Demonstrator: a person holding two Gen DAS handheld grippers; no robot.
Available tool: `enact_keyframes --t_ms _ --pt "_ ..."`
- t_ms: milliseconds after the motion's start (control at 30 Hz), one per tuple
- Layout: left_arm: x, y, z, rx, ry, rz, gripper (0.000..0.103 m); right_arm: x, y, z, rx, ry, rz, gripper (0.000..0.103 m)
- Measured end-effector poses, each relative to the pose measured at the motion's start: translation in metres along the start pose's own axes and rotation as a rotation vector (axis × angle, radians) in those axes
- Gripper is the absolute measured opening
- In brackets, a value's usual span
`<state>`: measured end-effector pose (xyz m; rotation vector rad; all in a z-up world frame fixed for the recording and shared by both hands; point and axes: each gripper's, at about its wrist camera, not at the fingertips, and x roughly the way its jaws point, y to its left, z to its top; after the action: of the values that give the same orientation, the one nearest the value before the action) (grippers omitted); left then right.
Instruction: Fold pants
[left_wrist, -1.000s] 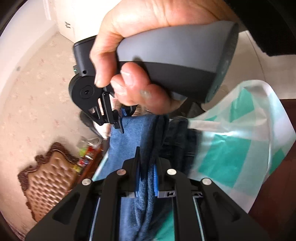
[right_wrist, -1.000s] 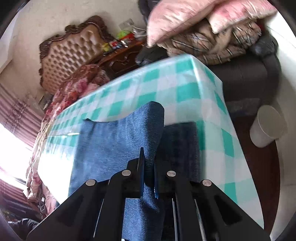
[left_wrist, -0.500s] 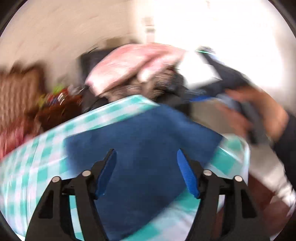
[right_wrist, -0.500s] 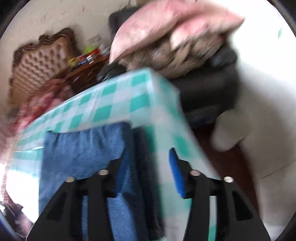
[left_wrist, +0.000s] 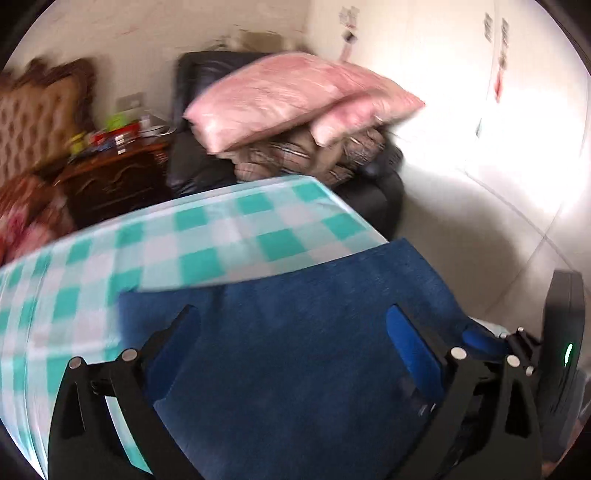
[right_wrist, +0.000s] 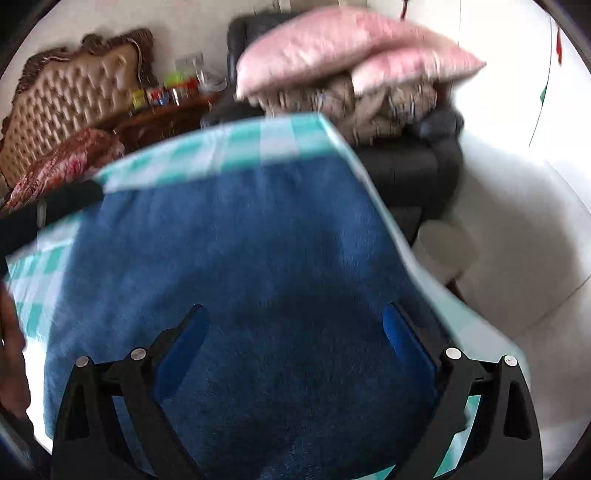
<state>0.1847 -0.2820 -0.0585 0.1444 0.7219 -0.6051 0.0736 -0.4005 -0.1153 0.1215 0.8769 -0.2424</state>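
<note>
- Pants (left_wrist: 295, 350): blue denim, folded into a flat block, lying on the table (left_wrist: 221, 236) near its right-hand corner; in the right wrist view the same pants (right_wrist: 240, 258) reach close to the table's far edge and its right edge.
- Table: covered with a green-and-white checked cloth (right_wrist: 288, 136); a bare stretch of cloth shows to the left of the pants and beyond them.
- Left gripper (left_wrist: 295, 343): jaws standing wide and opening further, pointed down over the pants; the blue pads (left_wrist: 413, 350) sit apart from the fabric, and nothing is pinched between them.
- Right gripper (right_wrist: 295, 339): jaws likewise wide and opening, angled down above the pants; its pads (right_wrist: 406, 343) press on nothing.
- Right gripper as seen from the left wrist view: a dark body with a small green light (left_wrist: 565, 354) at the right margin, just beside the left gripper.
- Background: two pink pillows (left_wrist: 295, 96) stacked on striped bedding on a dark armchair (left_wrist: 199, 88) behind the table; a tufted headboard (right_wrist: 74, 99) and a wooden nightstand (left_wrist: 114, 177) with small items at left.
- Both views are blurred.
</note>
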Motion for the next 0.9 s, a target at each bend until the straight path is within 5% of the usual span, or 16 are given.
enact_keyframes --t_ms 67,100,167,200,400,567,667,733,900 --pt "0.022 -0.013 0.011 0.015 0.052 -0.038 0.081 0.001 0.002 -0.003 -0.003 -0.005 -0.020 0.092" --pt "0.035 -0.020 0.014 0.036 0.093 -0.051 0.062 0.002 0.003 -0.003 -0.006 0.001 -0.030 0.093" --pt "0.060 -0.033 0.020 0.078 0.143 -0.082 0.042 0.004 0.004 -0.002 -0.002 0.015 -0.036 0.093" --pt "0.072 -0.037 0.021 0.089 0.166 -0.092 0.039 0.005 0.003 -0.001 0.007 0.023 -0.031 0.094" --pt "0.108 -0.035 0.019 0.073 0.237 -0.122 0.040 0.009 0.002 -0.001 0.006 0.026 -0.038 0.094" --pt "0.049 -0.007 0.014 -0.029 0.138 -0.077 0.043 0.008 0.004 -0.003 0.011 0.021 -0.041 0.095" --pt "0.027 0.006 -0.012 -0.033 0.171 0.004 0.043 0.008 0.005 -0.003 0.011 0.020 -0.045 0.095" --pt "0.031 0.001 -0.043 0.026 0.284 0.021 0.043 0.008 0.006 -0.002 0.011 0.023 -0.047 0.095" --pt "-0.011 -0.015 -0.083 0.114 0.226 0.074 0.050 0.008 0.007 -0.003 0.010 0.021 -0.053 0.095"
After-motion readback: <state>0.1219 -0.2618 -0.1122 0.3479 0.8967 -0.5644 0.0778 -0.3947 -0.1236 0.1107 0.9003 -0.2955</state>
